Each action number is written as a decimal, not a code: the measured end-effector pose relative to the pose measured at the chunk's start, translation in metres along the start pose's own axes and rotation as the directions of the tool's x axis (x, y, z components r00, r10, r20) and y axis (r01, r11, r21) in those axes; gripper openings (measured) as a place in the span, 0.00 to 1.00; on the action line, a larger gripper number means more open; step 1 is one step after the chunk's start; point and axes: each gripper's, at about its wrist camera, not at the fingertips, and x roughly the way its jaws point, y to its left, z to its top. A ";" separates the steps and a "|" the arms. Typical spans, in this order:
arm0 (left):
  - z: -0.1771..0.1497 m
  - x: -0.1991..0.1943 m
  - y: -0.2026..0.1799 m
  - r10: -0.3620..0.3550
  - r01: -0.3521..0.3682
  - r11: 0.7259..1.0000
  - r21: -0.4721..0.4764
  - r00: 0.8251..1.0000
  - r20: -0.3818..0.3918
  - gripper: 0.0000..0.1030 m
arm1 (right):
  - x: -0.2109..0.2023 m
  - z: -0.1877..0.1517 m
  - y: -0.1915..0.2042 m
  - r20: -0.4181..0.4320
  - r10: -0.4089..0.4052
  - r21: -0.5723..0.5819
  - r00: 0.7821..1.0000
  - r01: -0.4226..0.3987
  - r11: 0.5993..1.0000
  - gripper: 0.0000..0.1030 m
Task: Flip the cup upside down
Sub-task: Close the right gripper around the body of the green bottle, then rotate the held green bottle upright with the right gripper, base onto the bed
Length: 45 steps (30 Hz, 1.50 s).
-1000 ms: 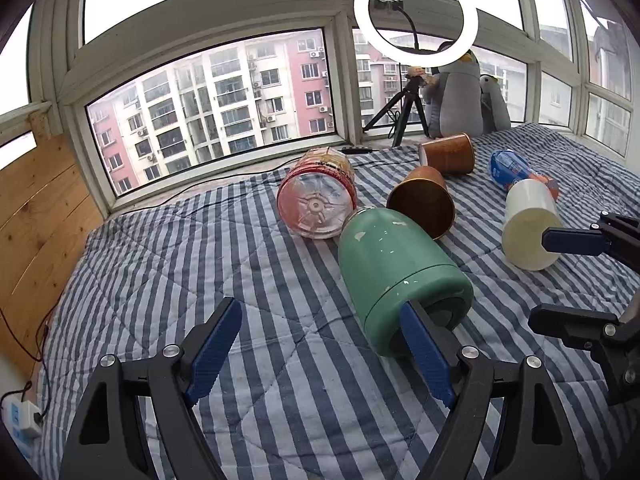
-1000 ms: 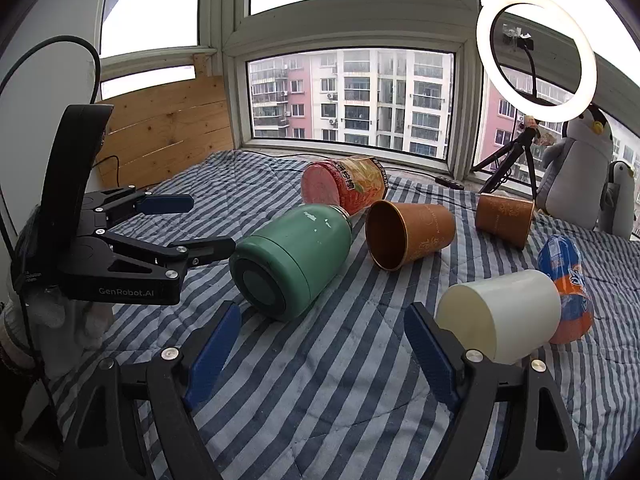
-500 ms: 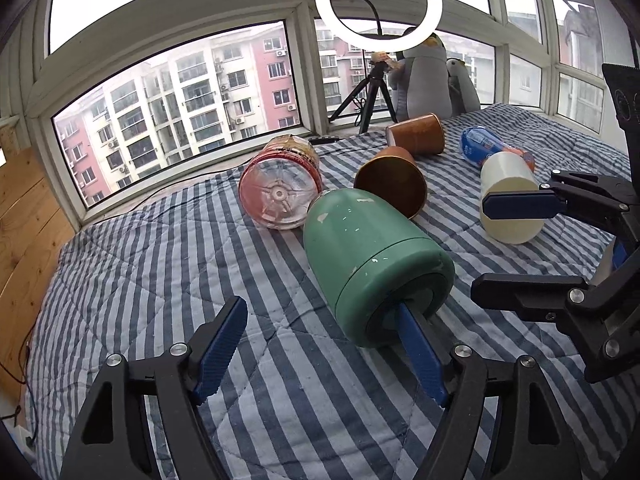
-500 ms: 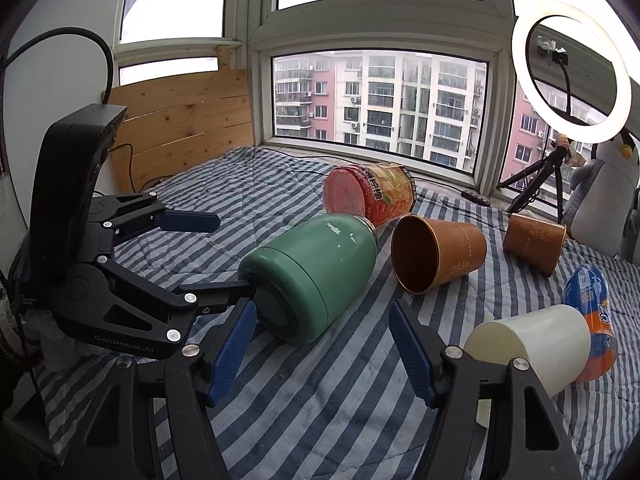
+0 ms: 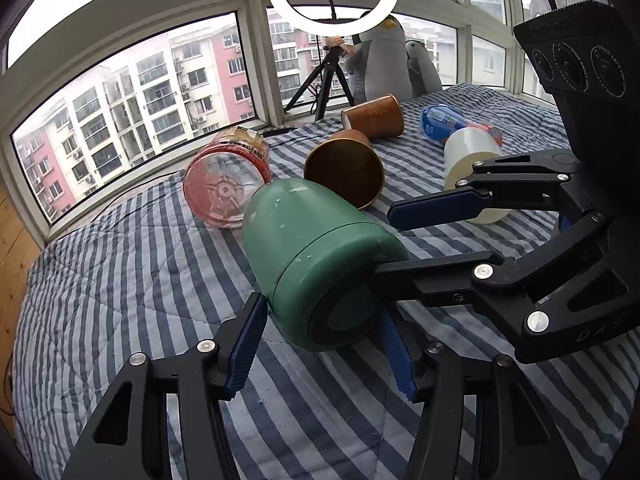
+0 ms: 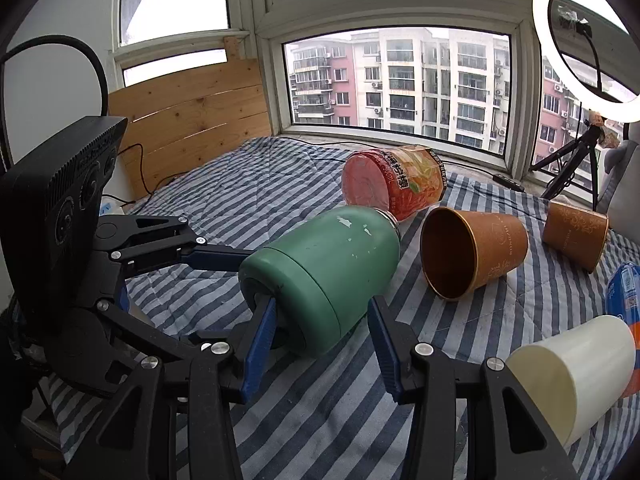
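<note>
Two grippers, left gripper [image 5: 320, 344] and right gripper [image 6: 320, 340], jaws wide, flanking toppled green cup [image 5: 316, 264]

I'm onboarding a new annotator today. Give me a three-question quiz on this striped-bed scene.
1. True or false: the green flask stands upright.
2. Which object touches the flask's neck end? A) red-lidded jar B) white cup C) blue bottle
3. Fill in: the left gripper and the right gripper are both ____ around the flask's base.

Key: 1 false, it lies on its side on the quilt. 2 A. 3 open.
</note>
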 end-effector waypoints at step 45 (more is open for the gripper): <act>0.077 -0.017 0.031 -0.061 0.058 0.987 -0.147 0.998 -0.022 0.62 | 0.003 0.055 -0.067 -0.077 0.221 0.555 0.972 -0.142 0.820 0.38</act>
